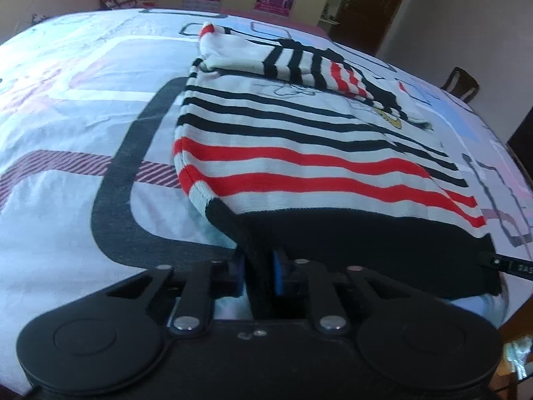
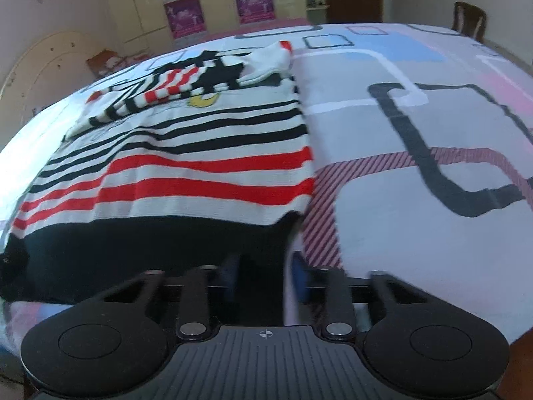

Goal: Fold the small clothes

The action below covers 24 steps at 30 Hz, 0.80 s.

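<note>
A small striped sweater (image 1: pixel 299 153), white with black and red stripes and a black hem, lies on the bed with both sleeves folded across its chest. It also shows in the right wrist view (image 2: pixel 186 153). My left gripper (image 1: pixel 260 276) is shut on the black hem at the sweater's left bottom corner. My right gripper (image 2: pixel 263 276) is closed on the black hem at the right bottom corner, with cloth between the pads. The right gripper's tip (image 1: pixel 509 265) shows at the hem in the left wrist view.
The bed sheet (image 2: pixel 416 126) is patterned in grey, pink, blue and white. A wooden chair (image 2: pixel 469 18) stands beyond the far right edge. Cupboards with pink posters (image 2: pixel 253 0) line the back wall.
</note>
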{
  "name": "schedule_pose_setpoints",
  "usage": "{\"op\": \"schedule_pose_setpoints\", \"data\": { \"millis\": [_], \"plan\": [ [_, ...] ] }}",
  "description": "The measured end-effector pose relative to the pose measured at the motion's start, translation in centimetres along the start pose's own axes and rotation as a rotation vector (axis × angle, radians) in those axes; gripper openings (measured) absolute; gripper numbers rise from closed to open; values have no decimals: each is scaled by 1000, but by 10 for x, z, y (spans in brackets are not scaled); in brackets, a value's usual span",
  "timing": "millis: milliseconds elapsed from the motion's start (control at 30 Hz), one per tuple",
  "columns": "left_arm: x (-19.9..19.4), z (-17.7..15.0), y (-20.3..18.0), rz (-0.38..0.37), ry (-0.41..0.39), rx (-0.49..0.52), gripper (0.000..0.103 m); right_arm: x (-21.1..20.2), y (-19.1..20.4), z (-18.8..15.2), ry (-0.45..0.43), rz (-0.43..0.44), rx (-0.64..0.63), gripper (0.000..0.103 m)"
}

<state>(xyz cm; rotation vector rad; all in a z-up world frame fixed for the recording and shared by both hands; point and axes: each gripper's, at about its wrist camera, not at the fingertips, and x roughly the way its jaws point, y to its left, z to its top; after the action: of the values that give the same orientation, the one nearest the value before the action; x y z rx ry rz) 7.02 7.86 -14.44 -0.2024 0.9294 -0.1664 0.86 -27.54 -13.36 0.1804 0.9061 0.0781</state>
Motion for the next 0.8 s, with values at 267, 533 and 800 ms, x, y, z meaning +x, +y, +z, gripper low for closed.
{"op": "schedule_pose_setpoints", "data": {
  "millis": [267,533,800],
  "plan": [
    [-18,15,8,-84,-50,-49,6,-14,1,11,-37,72,31,5],
    [-35,57,0,-136,-156,-45,6,-34,9,43,-140,112,47,5],
    [-19,116,-7,-151,-228,-59,6,-18,10,107,-224,164,77,5]
  ]
}}
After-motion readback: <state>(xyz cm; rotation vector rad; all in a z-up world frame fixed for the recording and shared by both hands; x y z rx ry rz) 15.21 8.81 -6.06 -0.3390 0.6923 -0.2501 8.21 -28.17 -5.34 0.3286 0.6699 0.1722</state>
